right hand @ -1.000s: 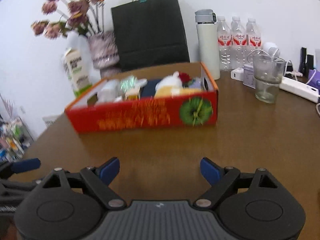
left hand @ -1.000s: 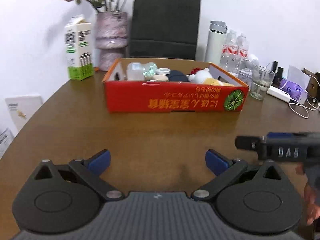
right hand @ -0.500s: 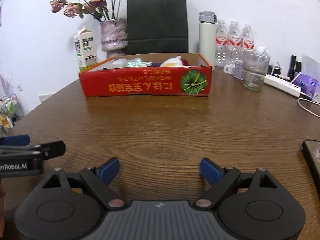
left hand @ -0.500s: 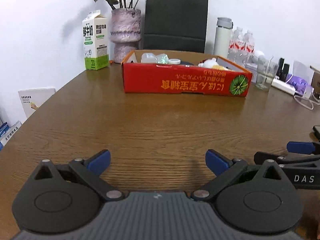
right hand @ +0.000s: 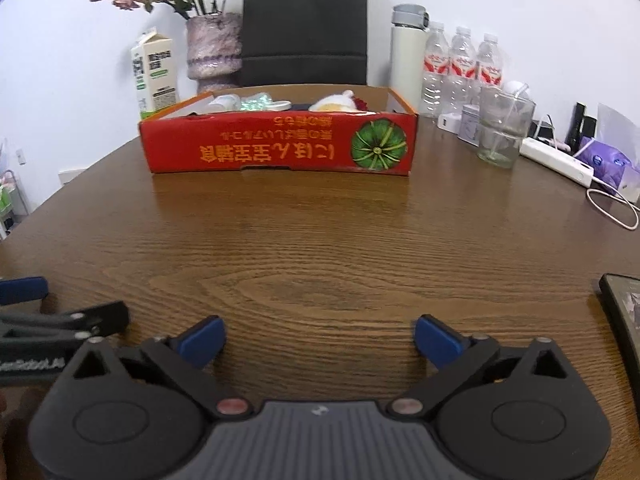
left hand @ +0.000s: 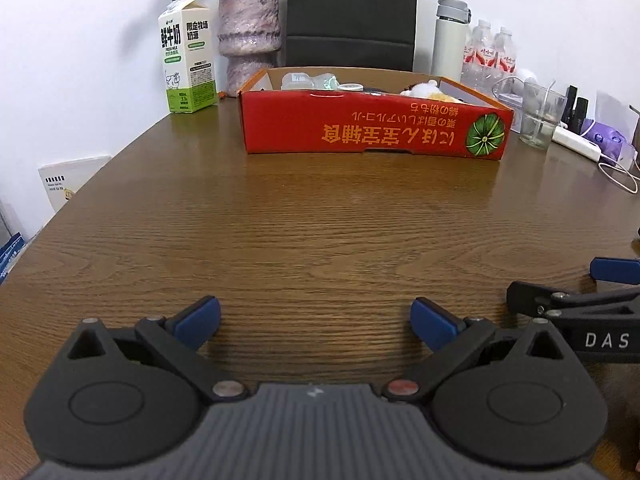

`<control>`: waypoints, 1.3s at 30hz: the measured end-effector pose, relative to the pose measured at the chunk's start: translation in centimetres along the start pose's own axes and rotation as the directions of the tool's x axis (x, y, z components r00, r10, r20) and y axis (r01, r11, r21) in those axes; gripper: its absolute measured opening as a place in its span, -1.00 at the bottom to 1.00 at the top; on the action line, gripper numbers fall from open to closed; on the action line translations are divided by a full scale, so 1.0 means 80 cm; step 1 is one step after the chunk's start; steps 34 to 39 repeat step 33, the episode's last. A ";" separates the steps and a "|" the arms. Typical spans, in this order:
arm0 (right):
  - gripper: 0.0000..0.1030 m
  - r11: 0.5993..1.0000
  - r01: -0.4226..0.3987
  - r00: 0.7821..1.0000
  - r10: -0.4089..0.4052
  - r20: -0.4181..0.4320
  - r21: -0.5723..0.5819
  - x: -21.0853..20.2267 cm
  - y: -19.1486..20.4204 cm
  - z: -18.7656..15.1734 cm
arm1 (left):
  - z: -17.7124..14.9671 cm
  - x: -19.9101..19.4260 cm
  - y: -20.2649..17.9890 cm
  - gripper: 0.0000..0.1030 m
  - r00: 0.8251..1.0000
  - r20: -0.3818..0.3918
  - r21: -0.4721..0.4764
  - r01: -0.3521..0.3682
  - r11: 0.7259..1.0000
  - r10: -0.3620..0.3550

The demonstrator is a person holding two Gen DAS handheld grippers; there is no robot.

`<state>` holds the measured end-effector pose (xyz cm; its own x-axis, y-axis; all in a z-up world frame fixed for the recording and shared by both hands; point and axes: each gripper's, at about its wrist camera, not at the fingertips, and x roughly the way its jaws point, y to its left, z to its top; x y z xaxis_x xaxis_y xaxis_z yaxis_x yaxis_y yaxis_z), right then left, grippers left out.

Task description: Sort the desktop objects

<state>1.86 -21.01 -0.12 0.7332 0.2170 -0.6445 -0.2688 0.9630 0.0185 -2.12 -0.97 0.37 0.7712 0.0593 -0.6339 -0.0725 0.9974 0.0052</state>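
Note:
A red cardboard box [left hand: 372,130] [right hand: 280,148] stands on the far middle of the brown wooden table [left hand: 304,232]. It holds several small objects, among them a white plush toy [left hand: 424,89] [right hand: 336,102] and clear plastic items [left hand: 308,80]. My left gripper [left hand: 315,322] is open and empty, low over the near table. My right gripper [right hand: 319,338] is open and empty, beside it to the right. The right gripper shows at the right edge of the left wrist view [left hand: 580,296]; the left gripper shows at the left edge of the right wrist view [right hand: 60,316].
Behind the box are a milk carton [left hand: 188,54], a vase with flowers [left hand: 248,36], a black bag [left hand: 352,12], a white flask [left hand: 450,40], water bottles [right hand: 460,68] and a glass [right hand: 504,132]. A power strip [right hand: 556,160] and cable lie far right. A dark flat object [right hand: 624,312] lies near right.
Both grippers have pulled back from the box and dropped low toward the near table. The box looks farther away. Both stay open and empty.

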 end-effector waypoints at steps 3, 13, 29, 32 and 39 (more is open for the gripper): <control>1.00 1.000 0.001 1.000 -0.001 0.000 -0.001 0.001 -0.001 0.000 | 0.000 0.000 -0.001 1.00 1.000 0.000 -0.001 -0.001 1.000 0.001; 1.00 1.000 -0.011 1.000 0.011 0.000 -0.002 0.006 -0.003 0.004 | 0.006 0.006 0.001 1.00 1.000 -0.010 -0.011 -0.007 1.000 0.006; 1.00 1.000 -0.025 1.000 0.025 -0.001 -0.011 0.020 -0.005 0.016 | 0.022 0.024 0.003 1.00 1.000 -0.011 -0.026 -0.028 0.999 0.028; 1.00 1.000 -0.027 1.000 0.027 -0.001 -0.013 0.023 -0.005 0.018 | 0.022 0.025 0.002 1.00 0.999 -0.012 -0.027 -0.033 0.999 0.033; 1.00 1.000 -0.025 1.000 0.025 -0.001 -0.012 0.023 -0.005 0.018 | 0.022 0.025 0.002 1.00 0.999 -0.012 -0.026 -0.033 0.999 0.033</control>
